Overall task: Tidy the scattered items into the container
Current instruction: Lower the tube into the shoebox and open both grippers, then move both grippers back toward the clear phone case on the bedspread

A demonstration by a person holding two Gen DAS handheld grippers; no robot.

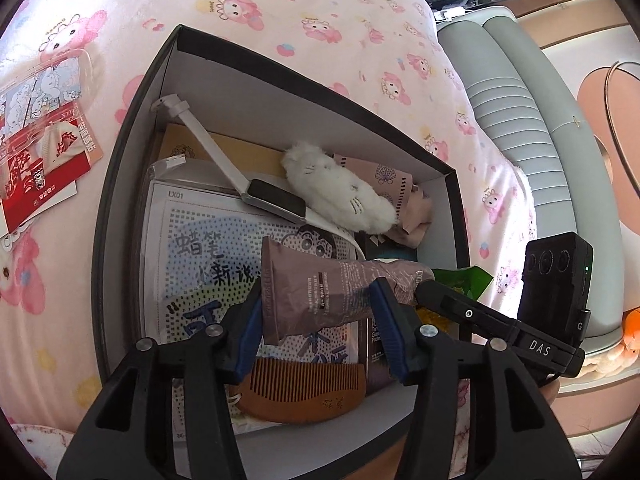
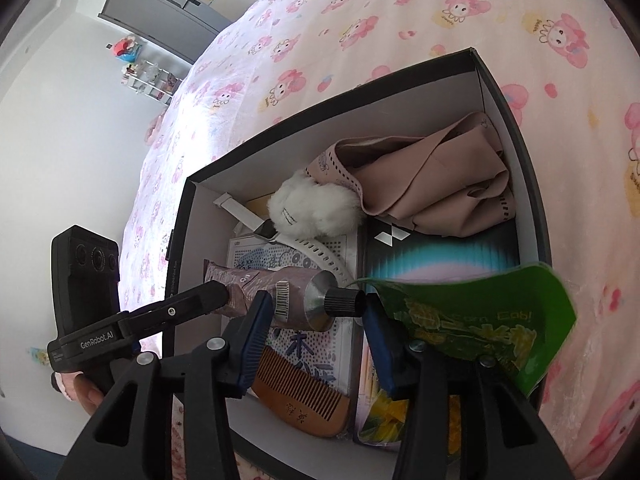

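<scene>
**Tube and snack bag over the box**

Hovering above the dark box [image 1: 120, 184] on the bed, both grippers point down into it. The left gripper [image 1: 318, 320] has the mauve tube [image 1: 320, 292] between its blue fingers [image 1: 385, 312]; the tube's flat crimped end sits by the left finger, and whether the pads press it I cannot tell, though the fingers stand wide. In the right wrist view the right gripper [image 2: 312, 340] straddles the tube's shoulder and black cap [image 2: 344, 303], fingers parted and apparently clear of it.

The tube looks light, soft and partly squeezed, so it will dent and sag; its stiff metal-look shoulder beside the cap seems the firmest place to take hold. The green snack bag [image 2: 472, 320] lies against the right finger and over the box's near corner; it is thin, crinkly and slippery, best pinched at a sealed edge.

Already inside lie a wooden comb [image 2: 304, 400], a white plush toy [image 1: 344, 192], a watch [image 1: 276, 200], a folded pink cloth [image 2: 432, 184] and a printed sheet [image 1: 200, 248]. Red cards [image 1: 44, 164] remain on the bedcover outside.
</scene>
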